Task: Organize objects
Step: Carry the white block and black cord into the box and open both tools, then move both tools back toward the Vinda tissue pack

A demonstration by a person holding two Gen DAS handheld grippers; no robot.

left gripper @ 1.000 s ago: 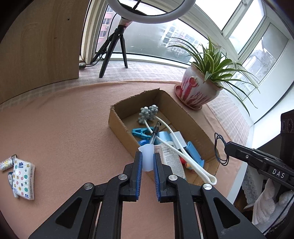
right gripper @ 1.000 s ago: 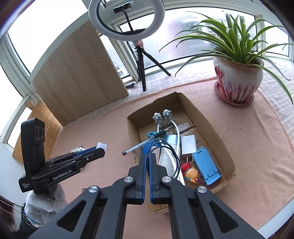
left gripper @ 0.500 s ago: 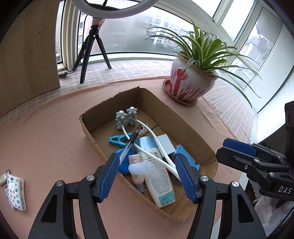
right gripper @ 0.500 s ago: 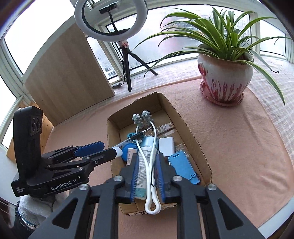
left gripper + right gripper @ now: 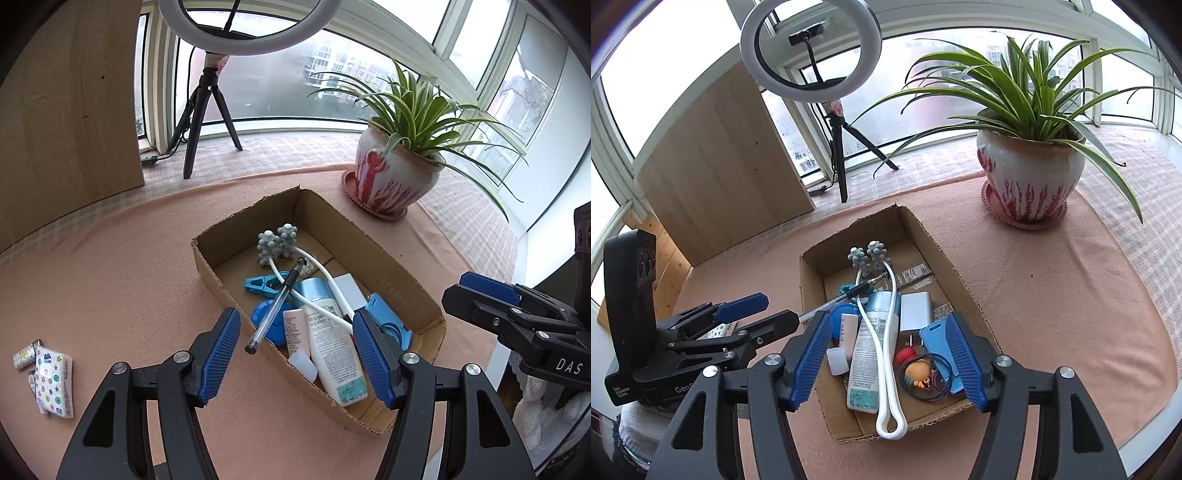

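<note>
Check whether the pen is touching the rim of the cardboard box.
Touching. In the right wrist view the pen lies across the cardboard box rim on its left wall, its end sticking out past the edge.

One cardboard box (image 5: 964, 295) sits on the table (image 5: 1052, 295). In it are one pen (image 5: 277, 306), one blue clip (image 5: 260, 286), one white massager (image 5: 882, 332) with two knobbly balls, two tubes (image 5: 866, 365), one white charger (image 5: 916, 312), one blue stand (image 5: 938, 339), one black hair tie (image 5: 916, 393) and one small toy figure (image 5: 918, 371). Far right stands one potted plant (image 5: 1030, 177); far left, one ring light (image 5: 810, 48). One tissue pack (image 5: 55, 384) lies near left.
</note>
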